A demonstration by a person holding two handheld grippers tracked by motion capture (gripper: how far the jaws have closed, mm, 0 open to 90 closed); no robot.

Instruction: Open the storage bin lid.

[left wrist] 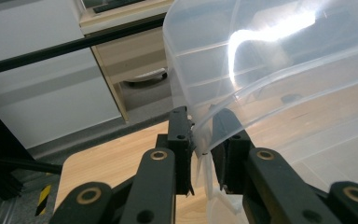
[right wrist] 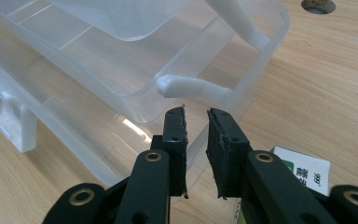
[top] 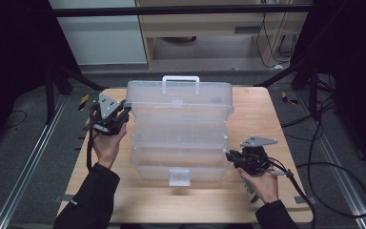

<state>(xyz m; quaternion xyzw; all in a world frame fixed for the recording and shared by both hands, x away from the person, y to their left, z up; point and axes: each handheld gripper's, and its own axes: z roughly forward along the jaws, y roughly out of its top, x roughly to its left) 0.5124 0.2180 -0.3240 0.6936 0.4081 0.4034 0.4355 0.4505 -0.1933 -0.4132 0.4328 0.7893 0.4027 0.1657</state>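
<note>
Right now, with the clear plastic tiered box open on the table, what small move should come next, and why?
Probably swing the left tool gently toward the person to lower the lid. It is clamped on the rim of the clear plastic tiered box's raised lid, while the right tool sits beside the lower tray's wall, its jaws holding nothing, placed to steady it.

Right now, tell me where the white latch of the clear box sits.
In the high view the white latch hangs at the middle of the clear box's near edge, between the left gripper and right gripper.
</note>
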